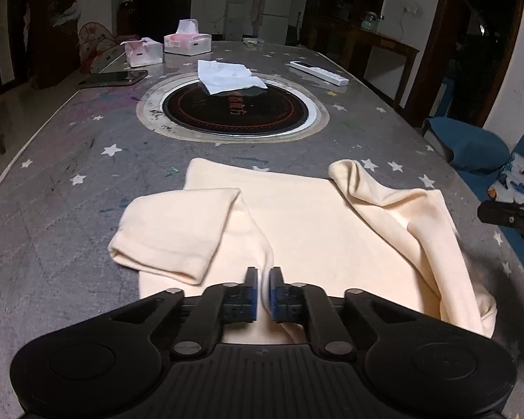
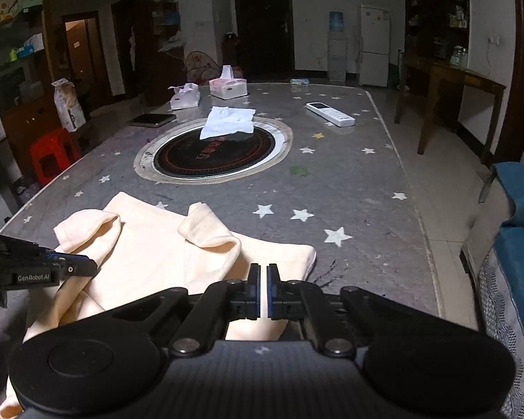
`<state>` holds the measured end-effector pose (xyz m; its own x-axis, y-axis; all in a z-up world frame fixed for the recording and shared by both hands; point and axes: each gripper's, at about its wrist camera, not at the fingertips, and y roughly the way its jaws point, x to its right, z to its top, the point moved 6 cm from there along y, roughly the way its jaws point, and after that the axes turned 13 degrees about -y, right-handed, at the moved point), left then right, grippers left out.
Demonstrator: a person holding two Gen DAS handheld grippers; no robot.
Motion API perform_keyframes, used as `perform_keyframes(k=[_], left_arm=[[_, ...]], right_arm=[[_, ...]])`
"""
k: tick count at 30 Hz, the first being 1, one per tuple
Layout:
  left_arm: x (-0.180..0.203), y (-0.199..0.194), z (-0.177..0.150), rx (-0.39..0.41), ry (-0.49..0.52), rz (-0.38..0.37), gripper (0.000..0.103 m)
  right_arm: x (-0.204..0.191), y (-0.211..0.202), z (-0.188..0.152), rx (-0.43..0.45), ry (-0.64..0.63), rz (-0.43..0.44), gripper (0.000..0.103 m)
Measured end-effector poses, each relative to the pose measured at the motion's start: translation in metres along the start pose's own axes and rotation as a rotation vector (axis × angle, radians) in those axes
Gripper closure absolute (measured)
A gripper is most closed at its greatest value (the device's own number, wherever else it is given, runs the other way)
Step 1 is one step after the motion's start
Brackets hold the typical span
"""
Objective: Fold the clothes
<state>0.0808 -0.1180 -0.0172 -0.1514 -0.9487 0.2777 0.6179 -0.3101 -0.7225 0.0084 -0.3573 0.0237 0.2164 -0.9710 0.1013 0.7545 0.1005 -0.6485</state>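
A cream garment [image 1: 307, 230] lies on the grey star-patterned table [image 1: 70, 146], both sleeves folded in over its body. My left gripper [image 1: 263, 272] is shut on a fold of the cream cloth near the garment's near edge. The garment also shows in the right wrist view [image 2: 150, 255]. My right gripper [image 2: 263, 269] is shut with a narrow gap between the pads, over the garment's right part; no cloth shows between them. The left gripper also shows in the right wrist view [image 2: 87, 267] at the left edge.
A round black hotplate [image 1: 232, 111] is set in the table's middle, with a white folded cloth [image 1: 227, 76] on it. Behind are two tissue boxes [image 1: 187, 40], a phone [image 1: 113, 78] and a white remote [image 1: 318, 73]. A blue sofa [image 2: 520, 230] stands at the right.
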Motion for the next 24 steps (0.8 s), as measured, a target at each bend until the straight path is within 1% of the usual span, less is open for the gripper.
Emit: perform_keyframes(k=[3, 5, 7, 9, 10, 11, 12, 13, 14, 16, 21, 24], left_arm=[[-0.006, -0.011, -0.002, 0.021, -0.008, -0.003, 0.100], [-0.011, -0.019, -0.002, 0.041, -0.016, -0.001, 0.101], [-0.018, -0.029, -0.002, 0.058, -0.041, -0.006, 0.101], [-0.025, -0.040, -0.001, 0.075, -0.061, -0.013, 0.101], [-0.029, -0.046, -0.001, 0.084, -0.069, -0.014, 0.101], [-0.032, -0.052, -0.001, 0.093, -0.077, -0.014, 0.101], [-0.036, -0.057, -0.002, 0.101, -0.085, -0.015, 0.101], [-0.040, -0.063, -0.002, 0.109, -0.091, -0.015, 0.101], [-0.043, -0.068, -0.003, 0.117, -0.096, -0.013, 0.101], [-0.052, -0.079, -0.005, 0.128, -0.110, -0.006, 0.101], [-0.076, -0.103, -0.012, 0.151, -0.151, 0.013, 0.101], [-0.086, -0.115, -0.018, 0.164, -0.168, 0.022, 0.101]], right_arm=[[0.000, 0.014, 0.003, -0.013, 0.023, 0.030, 0.089], [-0.003, 0.029, 0.005, -0.024, 0.048, 0.061, 0.077], [-0.007, 0.040, 0.005, -0.036, 0.051, 0.070, 0.074], [-0.010, 0.050, 0.005, -0.049, 0.054, 0.078, 0.074], [-0.012, 0.056, 0.005, -0.055, 0.056, 0.083, 0.074], [-0.014, 0.061, 0.005, -0.061, 0.058, 0.087, 0.078], [-0.016, 0.067, 0.005, -0.067, 0.059, 0.091, 0.084], [-0.018, 0.072, 0.005, -0.074, 0.061, 0.095, 0.096], [-0.019, 0.077, 0.005, -0.079, 0.062, 0.099, 0.097], [-0.020, 0.067, 0.005, -0.057, 0.032, 0.067, 0.100], [-0.008, 0.016, 0.002, 0.022, -0.026, -0.024, 0.100], [0.005, -0.017, -0.008, 0.043, -0.040, -0.083, 0.100]])
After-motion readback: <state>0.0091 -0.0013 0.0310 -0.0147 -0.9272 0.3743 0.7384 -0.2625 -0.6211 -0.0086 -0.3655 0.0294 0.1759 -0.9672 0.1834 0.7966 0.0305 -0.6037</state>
